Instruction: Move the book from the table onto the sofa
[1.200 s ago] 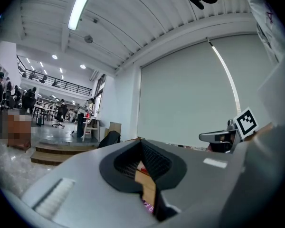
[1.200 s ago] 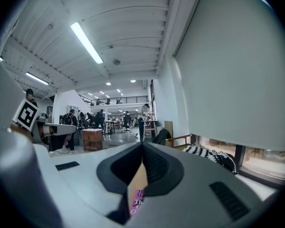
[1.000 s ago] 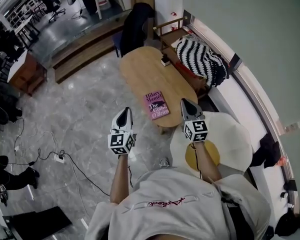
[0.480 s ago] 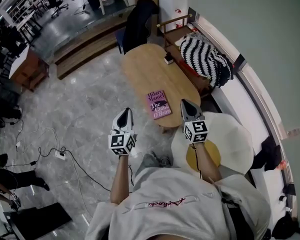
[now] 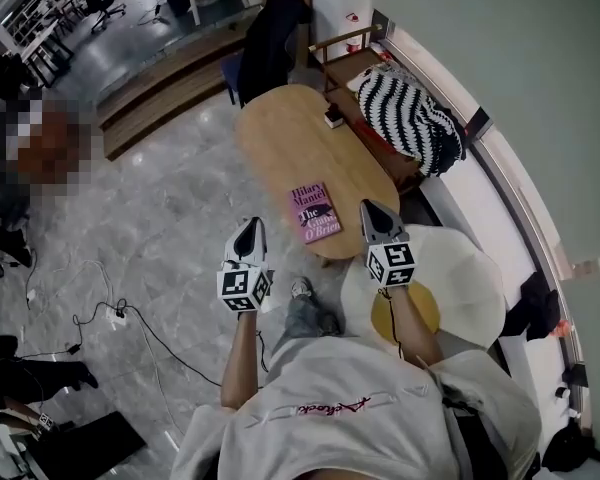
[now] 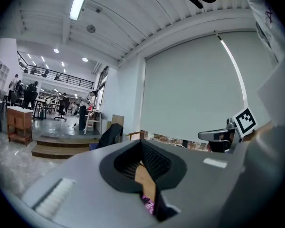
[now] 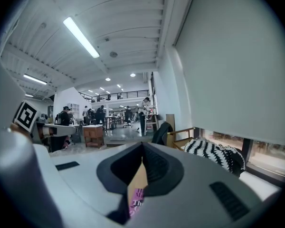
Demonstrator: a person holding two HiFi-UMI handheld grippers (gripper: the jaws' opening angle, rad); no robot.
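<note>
A pink book (image 5: 315, 211) lies flat near the close end of the oval wooden table (image 5: 290, 138). Through the narrow slit of each gripper's jaws a strip of the book shows: book (image 6: 146, 203), book (image 7: 137, 197). My left gripper (image 5: 247, 230) hangs shut over the floor, left of the table's end and short of the book. On the other side my right gripper (image 5: 371, 211) is shut too, level with the book's near right corner, holding nothing. The sofa (image 5: 500, 203) runs along the right wall, with a striped blanket (image 5: 412, 115) on it.
A round white seat (image 5: 460, 268) with a yellow disc (image 5: 415, 313) stands right of the table's end. A small dark object (image 5: 331, 120) sits on the table's far part. A chair with a dark jacket (image 5: 270, 43) stands beyond. Cables (image 5: 120, 313) lie on the floor at left.
Both grippers stay shut. The table and book sit a little lower and closer in the head view, and a foot has come into view under the person.
</note>
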